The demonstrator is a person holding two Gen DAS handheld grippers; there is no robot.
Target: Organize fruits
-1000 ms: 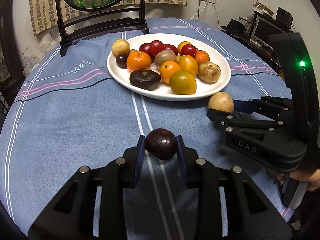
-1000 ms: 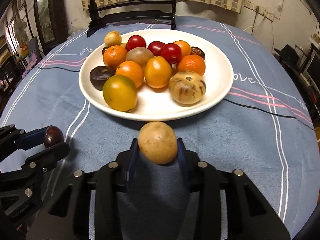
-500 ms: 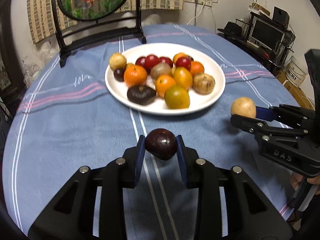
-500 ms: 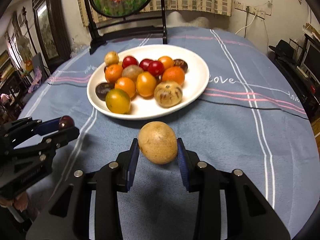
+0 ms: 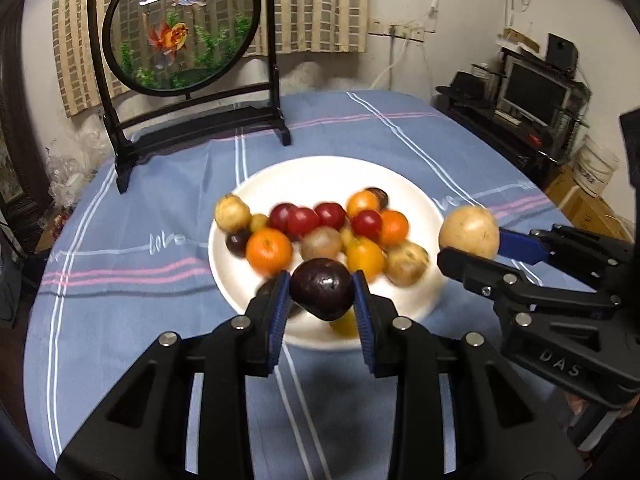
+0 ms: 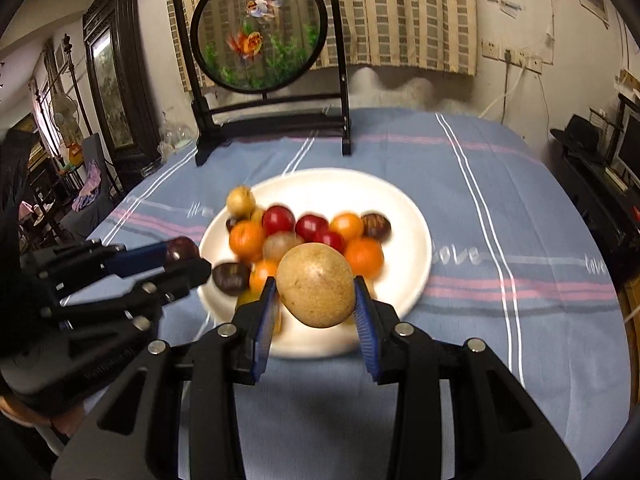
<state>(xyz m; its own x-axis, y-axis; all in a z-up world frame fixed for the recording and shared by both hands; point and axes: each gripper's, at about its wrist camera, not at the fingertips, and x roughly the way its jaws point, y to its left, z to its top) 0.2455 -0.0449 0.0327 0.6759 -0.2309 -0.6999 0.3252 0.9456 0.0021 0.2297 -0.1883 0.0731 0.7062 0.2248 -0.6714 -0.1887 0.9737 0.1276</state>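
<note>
Gripping a dark purple fruit (image 5: 322, 289) between its blue pads, the left gripper (image 5: 321, 292) hung over the near rim of the white plate (image 5: 404, 178). Beside it, the right gripper (image 6: 316, 292) clamped a tan round fruit (image 6: 316, 285); piled fruits lay just beyond both fingertips.
</note>
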